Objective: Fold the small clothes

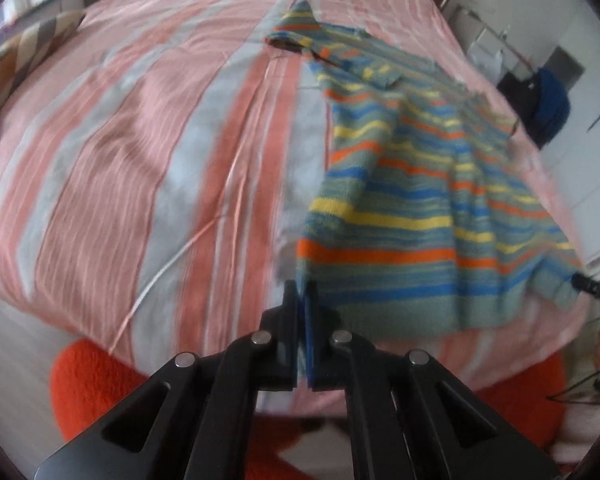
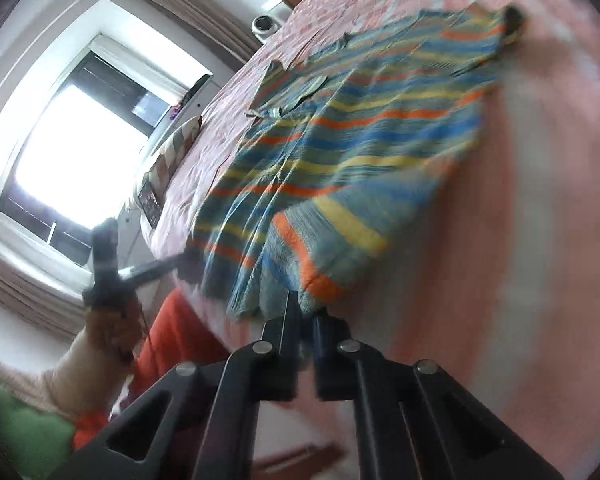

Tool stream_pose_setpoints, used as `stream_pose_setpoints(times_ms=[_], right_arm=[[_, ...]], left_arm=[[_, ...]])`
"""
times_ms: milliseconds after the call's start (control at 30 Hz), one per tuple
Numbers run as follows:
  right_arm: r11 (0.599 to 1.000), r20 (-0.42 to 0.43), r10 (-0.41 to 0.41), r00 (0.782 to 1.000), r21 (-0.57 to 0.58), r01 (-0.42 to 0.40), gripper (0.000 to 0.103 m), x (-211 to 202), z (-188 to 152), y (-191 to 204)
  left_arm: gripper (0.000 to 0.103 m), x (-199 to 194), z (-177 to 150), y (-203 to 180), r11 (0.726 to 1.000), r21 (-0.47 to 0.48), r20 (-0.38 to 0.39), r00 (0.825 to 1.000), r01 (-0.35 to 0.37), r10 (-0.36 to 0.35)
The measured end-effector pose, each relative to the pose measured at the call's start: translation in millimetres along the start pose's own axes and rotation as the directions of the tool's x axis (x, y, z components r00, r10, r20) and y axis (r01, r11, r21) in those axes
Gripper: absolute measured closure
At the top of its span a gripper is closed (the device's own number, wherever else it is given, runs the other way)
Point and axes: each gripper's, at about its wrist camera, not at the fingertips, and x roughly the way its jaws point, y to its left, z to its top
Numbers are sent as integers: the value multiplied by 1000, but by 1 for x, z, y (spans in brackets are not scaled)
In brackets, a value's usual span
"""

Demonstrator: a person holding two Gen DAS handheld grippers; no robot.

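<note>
left wrist view: striped knit sweater [image 1: 412,184], soft, light, limp, spread on bed [image 1: 140,140]; left tongs [image 1: 301,300] pinched on hem corner; right tongs [image 2: 306,312] clamped on opposite hem corner, judged best hold.

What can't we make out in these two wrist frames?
- Left wrist view: whether the left gripper pinches the sweater hem; motion blur smears the fabric at the fingertips.
- Right wrist view: the sweater's near corner at the right gripper; blurred, the grip itself unclear.
- Right gripper in the left wrist view: cut off by the frame edge.
</note>
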Motion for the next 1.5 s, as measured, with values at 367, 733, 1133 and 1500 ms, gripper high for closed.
stream_pose_setpoints(times_ms=[367, 733, 1133, 1500], right_arm=[[947, -127, -316, 940, 23, 321, 99, -5, -24, -27], [918, -159, -370, 915, 86, 386, 99, 23, -36, -56], [913, -127, -370, 920, 131, 385, 100, 32, -38, -64], [897, -149, -372, 916, 197, 396, 73, 7, -53, -63]], left_arm=[[103, 1, -10, -12, 997, 50, -63, 996, -65, 69], [103, 47, -16, -14, 977, 103, -70, 979, -186, 193], [102, 60, -20, -20, 966, 133, -12, 974, -223, 227], [32, 23, -43, -31, 941, 164, -22, 953, -295, 303]])
